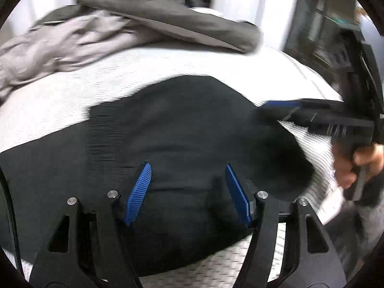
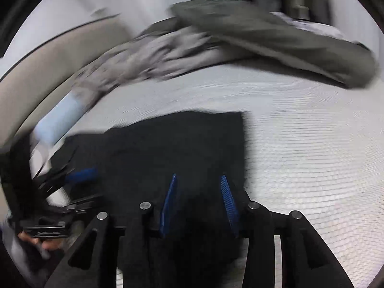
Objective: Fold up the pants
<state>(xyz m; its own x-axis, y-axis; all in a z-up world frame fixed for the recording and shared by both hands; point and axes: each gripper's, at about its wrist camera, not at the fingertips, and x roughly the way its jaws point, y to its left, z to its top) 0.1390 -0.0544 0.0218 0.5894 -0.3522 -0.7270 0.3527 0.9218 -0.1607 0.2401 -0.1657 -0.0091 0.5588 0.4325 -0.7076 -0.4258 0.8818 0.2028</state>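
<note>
Two fisheye views, both motion-blurred.

1. Mattress (image 1: 72, 110), white, ribbed weave. Bears all items. Right wrist view shows a broad bare stretch (image 2: 312, 144) ahead and to the right of the right gripper; left wrist view shows a bare band between the black pants and the garments beyond.

2. Black pants (image 1: 180, 132), lying flat directly under and ahead of both grippers. In the right wrist view (image 2: 172, 144) a straight vertical edge lies just to the right of that gripper's fingers, with a squared corner ahead. Left wrist view shows instead a rounded far outline, and a near edge with mattress beneath the gripper frame.

3. Olive-grey garment (image 1: 168, 16), long, lying at the far side, well apart from the pants.

4. Light grey garment (image 1: 60, 45), crumpled, far left of the left gripper, partly under the olive-grey one.

5. Left gripper (image 1: 187, 170), blue pads spread wide, nothing between them, pants below. Seen side-on at the left edge of the right wrist view (image 2: 79, 175), blurred.

6. Right gripper (image 2: 198, 180), fingers parted, narrower gap, nothing clamped. Left wrist view shows it from the side (image 1: 283, 108) at the pants' right edge, with the holding hand (image 1: 360, 165).

7. Pale blue cylinder (image 2: 60, 120), far left, right wrist view only; identity unclear.
</note>
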